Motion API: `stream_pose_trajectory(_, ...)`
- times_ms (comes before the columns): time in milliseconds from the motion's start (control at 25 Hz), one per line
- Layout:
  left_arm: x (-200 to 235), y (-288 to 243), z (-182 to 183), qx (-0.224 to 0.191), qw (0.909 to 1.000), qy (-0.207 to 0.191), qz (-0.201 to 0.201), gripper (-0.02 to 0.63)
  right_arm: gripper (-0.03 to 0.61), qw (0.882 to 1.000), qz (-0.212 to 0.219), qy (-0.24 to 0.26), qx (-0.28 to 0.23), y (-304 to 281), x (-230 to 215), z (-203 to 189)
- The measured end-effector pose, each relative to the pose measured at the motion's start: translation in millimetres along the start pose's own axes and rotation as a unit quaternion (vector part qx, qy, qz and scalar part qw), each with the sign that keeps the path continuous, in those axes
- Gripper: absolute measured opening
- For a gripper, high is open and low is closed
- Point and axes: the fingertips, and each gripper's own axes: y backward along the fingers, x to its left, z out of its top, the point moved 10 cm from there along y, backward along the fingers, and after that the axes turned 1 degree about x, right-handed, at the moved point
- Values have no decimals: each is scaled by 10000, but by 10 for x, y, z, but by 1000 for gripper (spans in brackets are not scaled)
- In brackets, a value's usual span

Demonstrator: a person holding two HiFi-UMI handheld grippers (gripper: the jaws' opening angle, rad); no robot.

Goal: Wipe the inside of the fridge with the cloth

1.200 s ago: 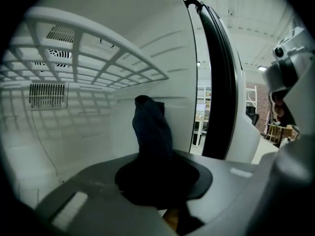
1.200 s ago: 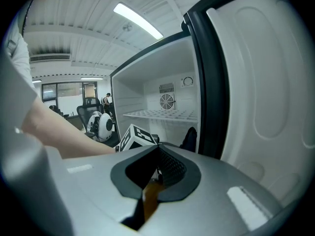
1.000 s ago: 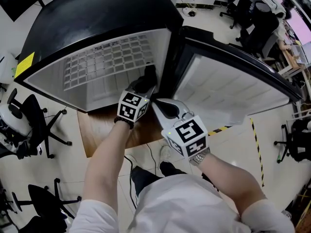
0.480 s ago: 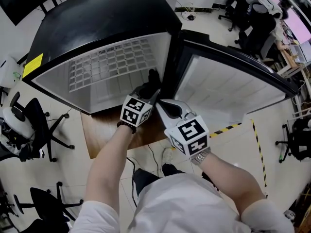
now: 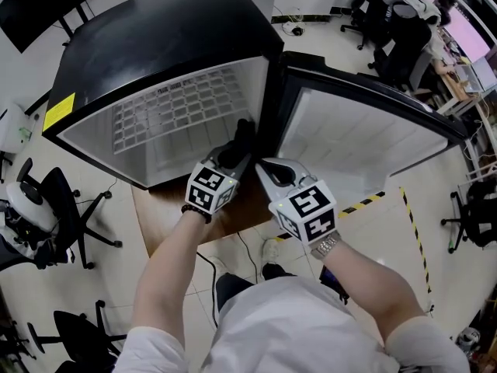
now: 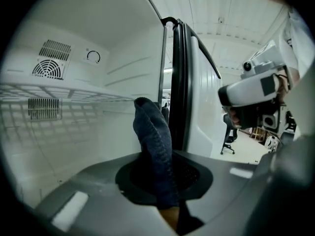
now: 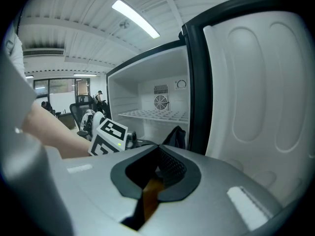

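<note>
A black fridge (image 5: pixel 163 37) stands with its door (image 5: pixel 365 142) swung open to the right; its white inside holds a wire shelf (image 5: pixel 186 103). My left gripper (image 5: pixel 242 134) is shut on a dark blue cloth (image 6: pixel 155 146), which sticks up from the jaws at the fridge's right front edge, by the hinge side. The cloth (image 7: pixel 176 135) also shows in the right gripper view, beside the door seal. My right gripper (image 5: pixel 268 169) is shut with nothing in it, just right of the left one, in front of the door's inner panel (image 7: pixel 256 97).
Inside the back wall are a round fan grille (image 6: pixel 49 69) and a dial (image 6: pixel 93 56). A wooden board (image 5: pixel 194 208) lies under the fridge. Office chairs (image 5: pixel 46 200) stand at the left, yellow-black tape (image 5: pixel 365 203) marks the floor at the right.
My left gripper with the cloth has shifted slightly toward the fridge's right front edge. The right gripper has stayed where it was.
</note>
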Motion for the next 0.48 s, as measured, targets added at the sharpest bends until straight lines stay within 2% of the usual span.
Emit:
stream_pose_trajectory(240, -124, 356, 164, -161, 9990, -321, -278, 55, 43, 10000, 5, -67, 37, 41, -61, -2)
stream_pose_trajectory(400, -243, 575, 289, -224, 9965, -638, -501, 55, 213, 9995, 174, -279, 27, 24, -44, 18)
stream_pose_trajectory(480, -310, 666, 347, -281, 9949, -747, -611, 55, 262, 9988, 270, -416, -40, 21, -20, 48)
